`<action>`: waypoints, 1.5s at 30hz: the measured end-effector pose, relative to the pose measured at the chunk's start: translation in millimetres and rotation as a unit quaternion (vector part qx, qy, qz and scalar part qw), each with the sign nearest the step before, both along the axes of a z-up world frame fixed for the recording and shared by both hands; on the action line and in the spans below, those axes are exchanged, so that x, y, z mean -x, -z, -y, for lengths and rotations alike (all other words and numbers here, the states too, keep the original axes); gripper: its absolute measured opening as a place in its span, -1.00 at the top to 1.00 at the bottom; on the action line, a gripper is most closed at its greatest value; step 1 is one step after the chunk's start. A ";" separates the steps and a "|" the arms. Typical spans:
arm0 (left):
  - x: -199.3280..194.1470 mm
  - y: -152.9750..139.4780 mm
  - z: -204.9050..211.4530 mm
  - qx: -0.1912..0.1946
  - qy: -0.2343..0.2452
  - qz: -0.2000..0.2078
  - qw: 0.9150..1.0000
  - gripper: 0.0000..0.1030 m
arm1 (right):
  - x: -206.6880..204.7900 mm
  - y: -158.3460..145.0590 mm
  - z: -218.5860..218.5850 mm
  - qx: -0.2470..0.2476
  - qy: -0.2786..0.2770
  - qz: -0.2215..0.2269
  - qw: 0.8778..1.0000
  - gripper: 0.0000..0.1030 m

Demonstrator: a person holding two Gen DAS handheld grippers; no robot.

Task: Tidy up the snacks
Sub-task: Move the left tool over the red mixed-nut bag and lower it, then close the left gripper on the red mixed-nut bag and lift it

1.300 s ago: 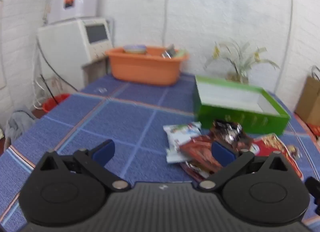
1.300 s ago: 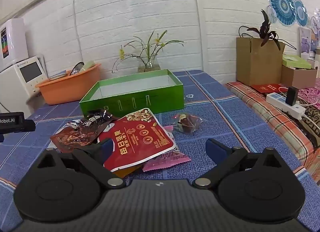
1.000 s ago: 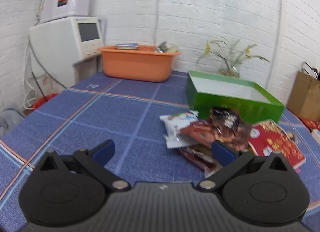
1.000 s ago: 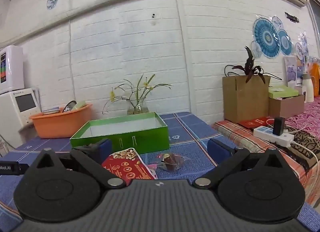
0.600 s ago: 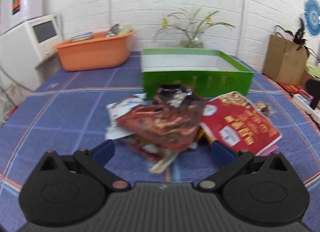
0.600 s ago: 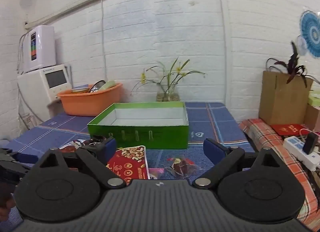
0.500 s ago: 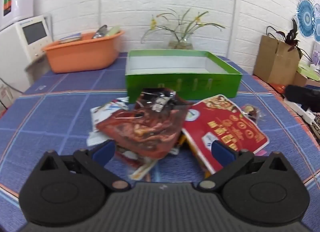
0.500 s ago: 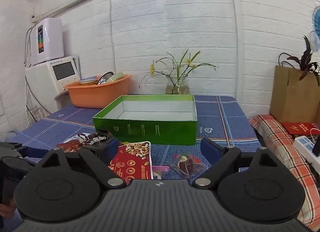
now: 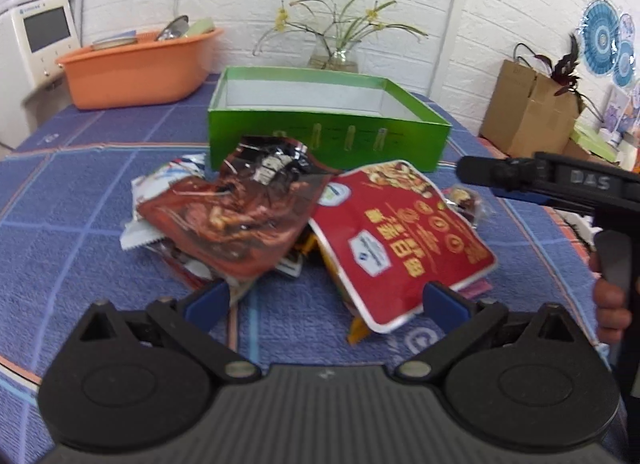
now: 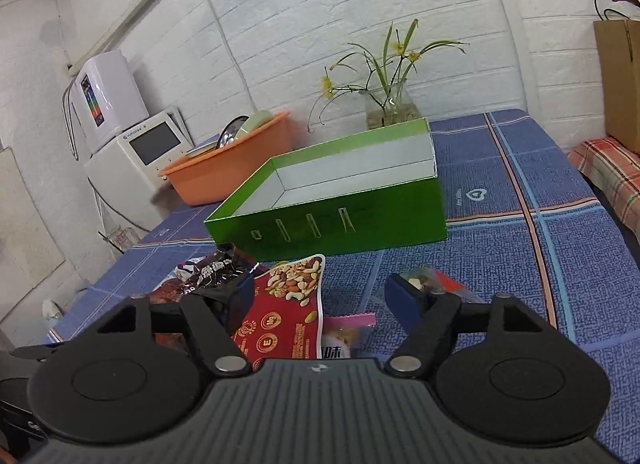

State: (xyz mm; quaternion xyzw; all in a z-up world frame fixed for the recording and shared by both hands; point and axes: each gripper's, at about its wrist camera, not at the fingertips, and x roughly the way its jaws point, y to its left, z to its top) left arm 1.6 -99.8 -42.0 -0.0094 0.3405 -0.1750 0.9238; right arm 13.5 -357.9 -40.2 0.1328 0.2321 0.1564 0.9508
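Observation:
A pile of snack packs lies on the blue cloth in front of an empty green box. On top are a dark red crinkled bag and a flat red nut bag. A white pack lies under them at the left. A small clear candy pack lies at the right. My left gripper is open just before the pile. My right gripper is open, tilted, with its jaws either side of the red nut bag's top edge. The green box is beyond it.
An orange basin with dishes stands at the back left beside a white appliance. A glass vase with flowers stands behind the box. A brown paper bag stands at the right. The right gripper's body shows in the left wrist view.
Both grippers have come closer to the pile. The right gripper has dropped, tilted and reached the red nut bag; it now shows at the right of the left wrist view.

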 end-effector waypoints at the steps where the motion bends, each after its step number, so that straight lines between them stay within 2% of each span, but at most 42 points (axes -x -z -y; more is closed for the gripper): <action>1: -0.7 0.5 2.0 -0.001 0.001 -0.002 1.000 -0.98 | -1.4 0.0 1.1 0.002 -0.005 -0.002 1.000 -1.00; 3: -4.1 3.6 7.0 -0.008 0.002 -0.002 1.000 -0.92 | -6.0 -0.6 0.4 0.003 -0.015 -0.010 1.000 -1.00; 5: -10.1 7.1 9.1 -0.005 0.000 -0.014 1.000 -0.74 | -14.0 -1.6 -0.6 0.004 -0.035 -0.023 0.999 -1.00; 7: -16.6 12.3 7.6 0.014 0.003 -0.036 0.999 -0.60 | -21.2 -2.4 -3.3 0.009 -0.047 -0.026 0.999 -1.00; 9: -19.9 16.0 7.2 0.025 -0.001 -0.045 0.999 -0.57 | -28.5 -0.8 -6.8 0.018 -0.055 -0.029 0.998 -1.00; 13: -22.7 15.3 11.9 0.016 -0.005 -0.037 0.999 -0.56 | -39.1 2.4 -12.2 0.036 -0.075 -0.025 0.996 -0.98; 16: -27.7 15.5 13.0 0.017 -0.006 -0.042 0.999 -0.53 | -48.8 8.4 -14.9 0.036 -0.087 -0.028 0.995 -0.78; 18: -30.5 16.5 11.2 0.030 -0.006 -0.052 0.998 -0.46 | -57.7 14.5 -18.6 0.029 -0.096 -0.044 0.994 -0.51; 22: -33.4 14.8 8.7 0.050 -0.007 -0.058 0.997 -0.29 | -67.6 18.1 -18.6 0.001 -0.095 -0.058 0.994 -0.47; 25: -32.8 14.3 8.7 0.050 -0.006 -0.056 0.997 -0.29 | -66.1 16.4 -20.0 0.007 -0.093 -0.058 0.994 -0.42; 27: -32.7 14.2 8.6 0.049 -0.004 -0.054 0.997 -0.29 | -63.8 14.7 -19.3 0.010 -0.097 -0.055 0.994 -0.29; 33: -26.8 10.9 7.0 0.051 0.006 -0.042 0.998 -0.29 | -61.2 15.5 -15.6 -0.008 -0.095 -0.061 0.994 -0.05; 38: -19.9 6.0 -0.5 0.058 0.006 -0.021 0.998 -0.29 | -54.6 13.8 -14.6 -0.016 -0.100 -0.059 0.993 -0.03; 45: -26.7 14.3 -10.0 0.070 -0.001 -0.043 0.997 -0.28 | -42.8 14.6 -9.0 -0.060 -0.102 -0.066 0.991 -0.02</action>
